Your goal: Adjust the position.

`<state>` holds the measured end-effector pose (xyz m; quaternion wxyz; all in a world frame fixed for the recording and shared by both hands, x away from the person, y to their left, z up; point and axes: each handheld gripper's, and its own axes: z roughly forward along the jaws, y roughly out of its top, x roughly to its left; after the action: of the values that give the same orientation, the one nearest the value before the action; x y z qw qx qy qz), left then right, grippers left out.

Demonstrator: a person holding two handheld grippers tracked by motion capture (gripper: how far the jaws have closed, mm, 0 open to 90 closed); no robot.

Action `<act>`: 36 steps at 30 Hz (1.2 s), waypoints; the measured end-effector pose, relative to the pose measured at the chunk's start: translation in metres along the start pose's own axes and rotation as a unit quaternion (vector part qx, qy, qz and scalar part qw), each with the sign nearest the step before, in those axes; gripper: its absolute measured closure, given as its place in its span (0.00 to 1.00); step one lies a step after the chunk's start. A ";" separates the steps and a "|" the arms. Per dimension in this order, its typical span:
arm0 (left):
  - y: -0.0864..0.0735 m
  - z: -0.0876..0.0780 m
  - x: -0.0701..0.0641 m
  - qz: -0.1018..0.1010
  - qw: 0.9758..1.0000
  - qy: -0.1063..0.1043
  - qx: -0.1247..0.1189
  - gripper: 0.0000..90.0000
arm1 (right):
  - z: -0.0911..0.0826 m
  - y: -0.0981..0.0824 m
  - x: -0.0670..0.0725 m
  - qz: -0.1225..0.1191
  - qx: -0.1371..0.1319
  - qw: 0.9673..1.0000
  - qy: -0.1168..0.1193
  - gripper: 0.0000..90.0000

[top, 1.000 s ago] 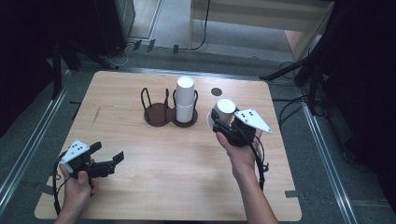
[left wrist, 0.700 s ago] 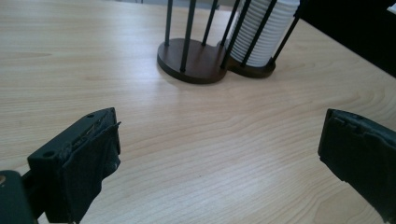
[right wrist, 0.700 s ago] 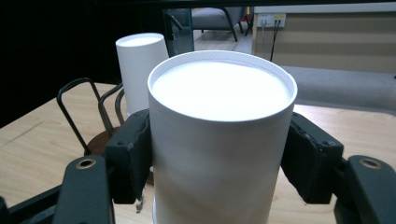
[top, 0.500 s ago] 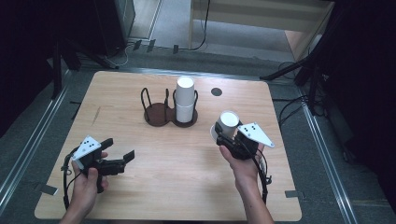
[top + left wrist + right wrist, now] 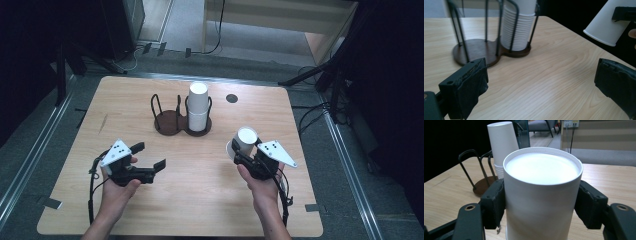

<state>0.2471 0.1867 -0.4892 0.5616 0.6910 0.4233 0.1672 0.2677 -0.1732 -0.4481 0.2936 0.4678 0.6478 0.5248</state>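
Right now the right gripper [image 5: 243, 150] sits in the lower right of the high view, its fingers [image 5: 494, 205] clamped on a white cup [image 5: 244, 141]. In the right gripper view the cup [image 5: 542, 195] stands between the two pads, base end up toward the camera, one pad pressed against each side of its wall. It is tilted in the high view, with its wider rim low over the tabletop [image 5: 200, 200], well apart from the cup stack [image 5: 198, 106] in the rack [image 5: 177, 120] at upper centre.

The left gripper [image 5: 150, 157] is at lower left of the high view, fingers [image 5: 466, 92] spread wide with only bare tabletop between them. Its own view shows the rack [image 5: 481, 52] at upper left and the held cup [image 5: 606, 23] at upper right.
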 end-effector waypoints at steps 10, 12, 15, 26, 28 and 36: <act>-0.003 0.040 -0.040 0.081 0.996 -0.043 0.023 0.00 | -0.006 0.003 0.016 -0.010 -0.003 1.000 0.024 0.35; -0.007 0.046 -0.046 0.091 0.994 -0.059 0.026 0.00 | -0.007 0.003 0.019 -0.010 -0.002 1.000 0.030 0.35; -0.012 0.053 -0.053 0.103 0.991 -0.076 0.028 0.00 | -0.009 0.004 0.026 -0.012 -0.001 0.999 0.043 0.35; -0.018 0.069 -0.069 0.118 0.987 -0.106 0.025 0.03 | -0.011 -0.003 0.055 -0.020 0.014 0.996 0.085 0.35; -0.019 0.072 -0.073 0.126 0.986 -0.109 0.027 0.04 | -0.011 -0.004 0.058 -0.019 0.015 0.996 0.088 0.35; -0.019 0.074 -0.086 0.158 0.981 -0.111 0.016 0.08 | -0.015 -0.008 0.066 -0.021 0.022 0.995 0.097 0.35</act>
<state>0.2413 0.0731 -0.5088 0.5608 0.7722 0.2459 0.1695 0.2269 -0.1188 -0.4445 0.2293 0.4075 0.6943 0.5470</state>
